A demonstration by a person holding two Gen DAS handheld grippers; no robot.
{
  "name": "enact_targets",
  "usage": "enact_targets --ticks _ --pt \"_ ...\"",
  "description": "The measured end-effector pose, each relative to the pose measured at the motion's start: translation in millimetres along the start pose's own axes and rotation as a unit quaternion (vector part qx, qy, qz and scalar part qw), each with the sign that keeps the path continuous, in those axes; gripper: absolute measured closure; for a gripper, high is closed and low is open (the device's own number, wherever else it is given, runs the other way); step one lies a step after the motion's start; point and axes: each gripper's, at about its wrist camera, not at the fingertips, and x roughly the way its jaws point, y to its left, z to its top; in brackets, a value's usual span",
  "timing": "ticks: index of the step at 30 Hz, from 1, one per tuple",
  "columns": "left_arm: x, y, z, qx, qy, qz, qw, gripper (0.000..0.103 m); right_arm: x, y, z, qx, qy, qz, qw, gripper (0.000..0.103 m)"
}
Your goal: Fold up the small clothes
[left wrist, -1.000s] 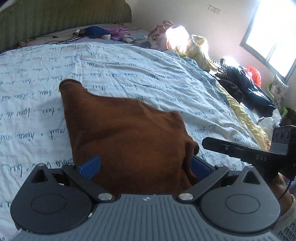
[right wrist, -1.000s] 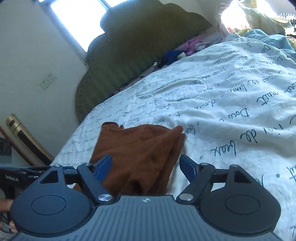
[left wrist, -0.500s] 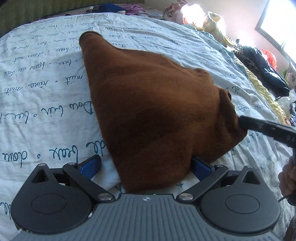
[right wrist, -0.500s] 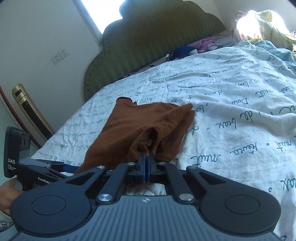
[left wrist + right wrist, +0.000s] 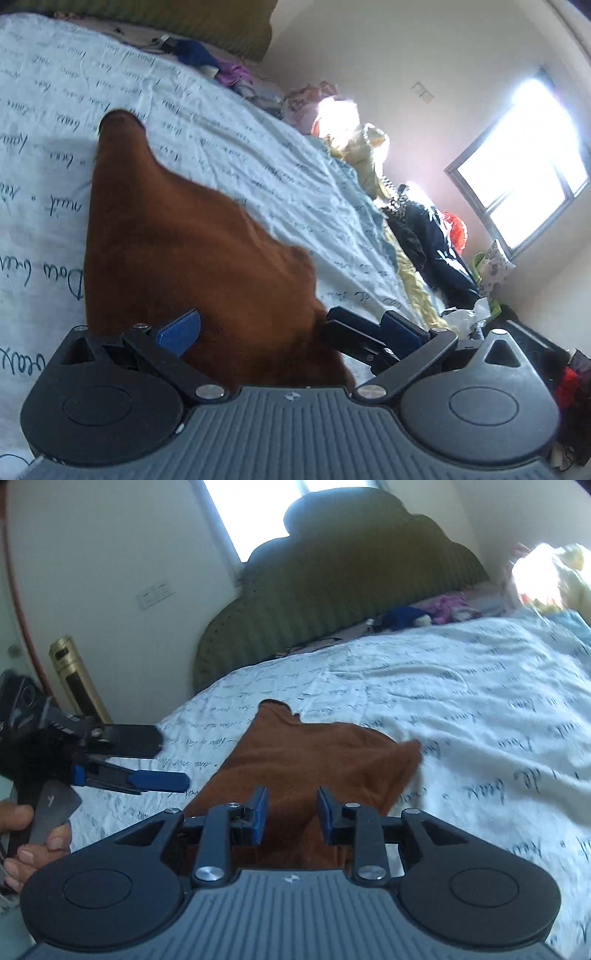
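1. The brown garment [image 5: 314, 760] lay on the white script-printed bedspread [image 5: 461, 701], near the bed's front edge, narrowing to a point toward the headboard [image 5: 332, 590].
2. In the left wrist view the garment [image 5: 177, 258] filled the lower left, with its pointed end farthest from the camera.
3. The left gripper [image 5: 291, 328] had its fingers spread wide. One blue pad [image 5: 179, 326] lay over the cloth; the cloth passed between the fingers, but nothing was clamped.
4. In the right wrist view the left gripper [image 5: 164, 757] appeared at the left, above the bedspread and apart from the garment, with a clear gap between its two fingers. A hand [image 5: 33, 834] held its handle.
5. The right gripper [image 5: 290, 812] had its fingers partly parted, with a moderate gap between the blue pads [image 5: 260, 812]. The garment's near end sat in that gap; the pads did not press it.
6. In the left wrist view the right gripper [image 5: 332, 323] reached in from the right, its tips meeting the garment's right edge. Whether it touched the cloth there could not be told.
7. A pile of clothes [image 5: 424, 236] lay along the far side of the bed, below a bright window [image 5: 524, 173].
8. Blue and purple items [image 5: 424, 614] lay at the foot of the headboard.
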Motion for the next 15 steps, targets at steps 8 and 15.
enact_targets --ticks 8,15 --pt "12.8 6.8 -31.4 0.090 -0.022 0.018 0.9955 0.002 15.2 -21.7 -37.2 -0.016 0.051 -0.076 0.996 0.079" --pt "-4.9 -24.8 14.5 0.129 -0.040 0.056 0.9892 0.000 -2.1 -27.9 6.1 0.024 0.006 -0.067 0.997 0.077"
